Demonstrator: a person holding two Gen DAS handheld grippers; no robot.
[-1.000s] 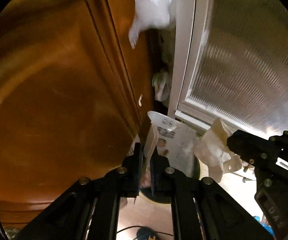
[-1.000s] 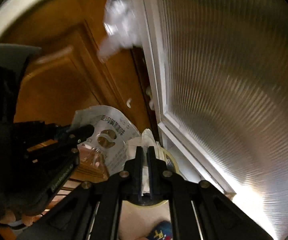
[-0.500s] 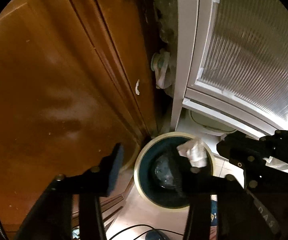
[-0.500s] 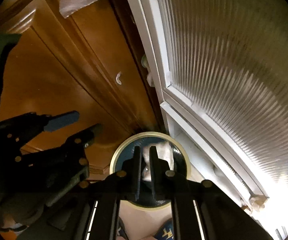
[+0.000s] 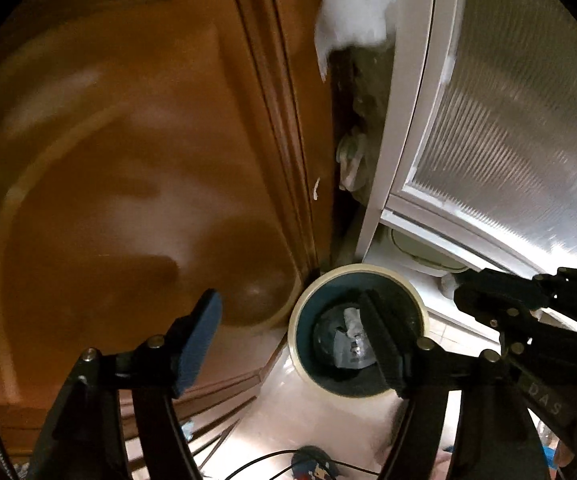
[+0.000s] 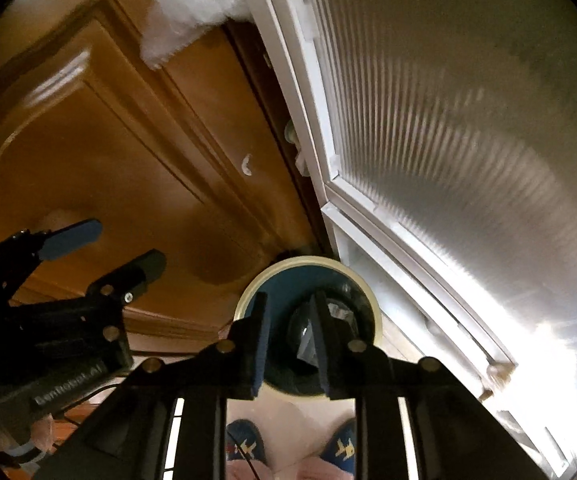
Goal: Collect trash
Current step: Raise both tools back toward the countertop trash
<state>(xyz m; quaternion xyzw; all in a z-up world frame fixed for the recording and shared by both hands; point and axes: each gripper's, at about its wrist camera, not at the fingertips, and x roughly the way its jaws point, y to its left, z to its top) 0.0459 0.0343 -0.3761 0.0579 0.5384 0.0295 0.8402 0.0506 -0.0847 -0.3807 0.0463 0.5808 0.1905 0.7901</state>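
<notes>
A round trash bin [image 5: 300, 308] with a cream rim and dark teal inside stands on the floor below both grippers; it also shows in the right wrist view [image 6: 284, 276]. Crumpled wrappers and paper [image 5: 350, 334] lie at its bottom, seen too in the right wrist view [image 6: 338, 308]. My left gripper [image 5: 292, 316] is wide open and empty above the bin's left rim. My right gripper [image 6: 288, 324] is open a little and empty, straight over the bin's mouth. The right gripper shows at the right in the left wrist view [image 5: 488, 292].
A brown wooden door [image 5: 128, 160] stands left of the bin. A white-framed ribbed glass door [image 6: 448, 140] stands right. A white plastic bag [image 5: 352, 8] hangs at the top. Blue slippers [image 6: 340, 448] and a cable [image 5: 272, 460] are on the floor.
Both grippers were shut on trash a second ago: left on a printed wrapper, right on crumpled paper. Both opened over the bin and the pieces now lie inside it.
</notes>
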